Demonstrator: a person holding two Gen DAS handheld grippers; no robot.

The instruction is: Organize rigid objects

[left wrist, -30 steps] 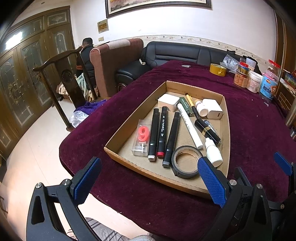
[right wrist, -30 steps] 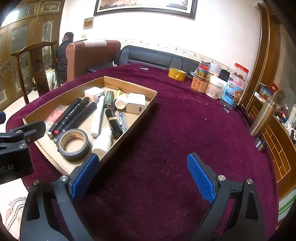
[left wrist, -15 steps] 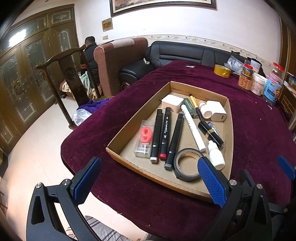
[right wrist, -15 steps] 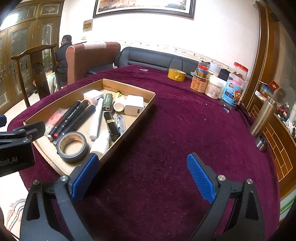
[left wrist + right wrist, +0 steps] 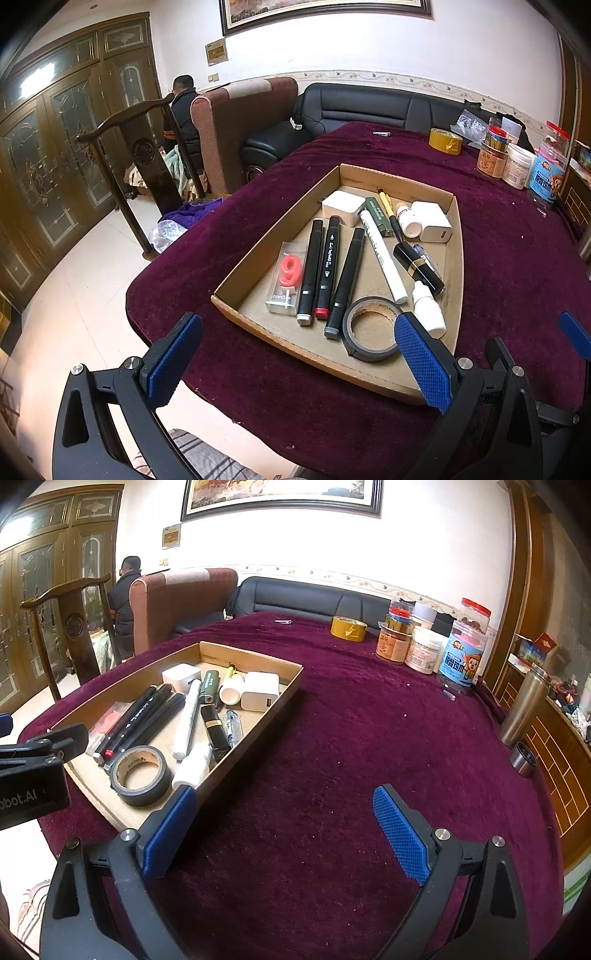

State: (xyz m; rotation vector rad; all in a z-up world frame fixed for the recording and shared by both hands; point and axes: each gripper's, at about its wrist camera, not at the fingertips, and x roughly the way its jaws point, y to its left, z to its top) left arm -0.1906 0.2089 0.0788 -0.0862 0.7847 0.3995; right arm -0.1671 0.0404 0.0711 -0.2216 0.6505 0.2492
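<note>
Cardboard tray (image 5: pixel 456 236) is seen on a purple velvet table (image 5: pixel 351 738), filled with small rigid items. Three black markers (image 5: pixel 327 266) are laid side by side, with a boxed red "9" candle (image 5: pixel 287 275) to their left and a white pen (image 5: pixel 382 254) to their right. A black tape roll (image 5: pixel 369 328) is placed at the near end, just beside a white dropper bottle (image 5: pixel 428 310). Two white chargers (image 5: pixel 432 221) are lodged at the far end. The left gripper (image 5: pixel 299 360) is held with jaws apart, nothing between them, over the tray's near rim. The right gripper (image 5: pixel 284 830) is likewise held apart and empty, over bare velvet to the tray's right. Jars (image 5: pixel 424 650) and yellow tape (image 5: pixel 348 628) are grouped at the far edge.
</note>
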